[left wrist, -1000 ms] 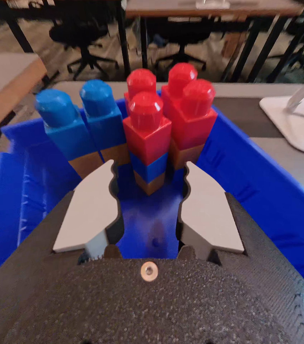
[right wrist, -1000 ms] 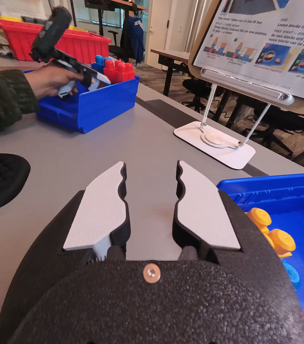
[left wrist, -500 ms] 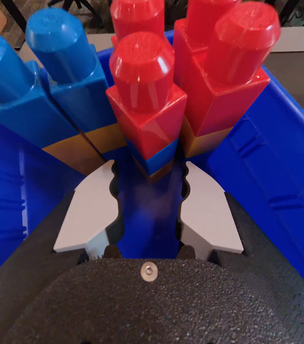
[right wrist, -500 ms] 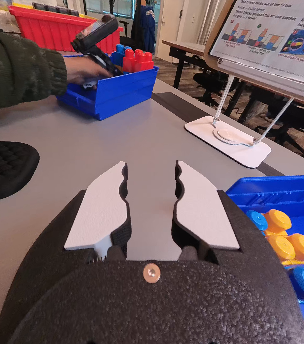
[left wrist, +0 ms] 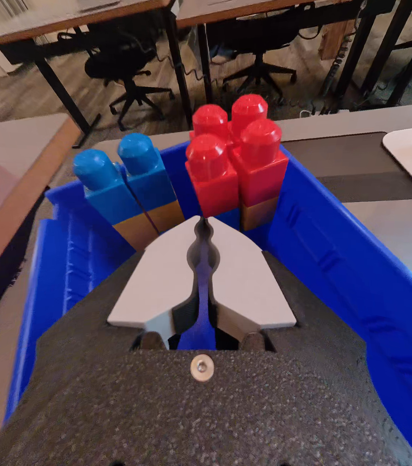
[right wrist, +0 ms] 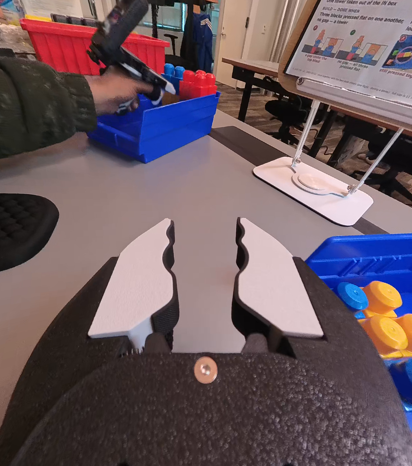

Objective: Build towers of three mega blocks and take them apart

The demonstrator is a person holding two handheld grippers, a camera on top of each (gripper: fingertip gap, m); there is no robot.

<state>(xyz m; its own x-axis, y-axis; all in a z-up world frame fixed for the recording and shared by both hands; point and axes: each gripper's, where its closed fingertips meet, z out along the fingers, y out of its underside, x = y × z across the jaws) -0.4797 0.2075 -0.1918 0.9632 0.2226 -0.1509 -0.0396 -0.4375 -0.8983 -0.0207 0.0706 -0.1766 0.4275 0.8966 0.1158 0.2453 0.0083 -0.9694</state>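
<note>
Several three-block towers stand at the far end of a blue bin [left wrist: 325, 252]: two blue-topped ones [left wrist: 114, 191] on the left and red-topped ones [left wrist: 212, 186] on the right. My left gripper [left wrist: 203, 220] is inside the bin, just short of the nearest red-topped tower. Its fingertips meet with nothing between them. It also shows in the right wrist view [right wrist: 168, 89], held by a hand over that bin [right wrist: 174, 121]. My right gripper [right wrist: 204, 224] is open and empty above the grey table [right wrist: 199, 176].
A second blue bin [right wrist: 376, 252] at the right holds loose orange blocks [right wrist: 386, 327] and blue blocks [right wrist: 352, 298]. A white stand [right wrist: 313, 191] carries an instruction sheet. A black pad [right wrist: 5, 227] lies at the left and a red bin [right wrist: 73, 48] stands behind. The grippers' ends are close to 50 cm from one another.
My left gripper drew back and up from the towers and its pads came together on air. All towers stay in the bin. My right gripper stays open, slightly narrower.
</note>
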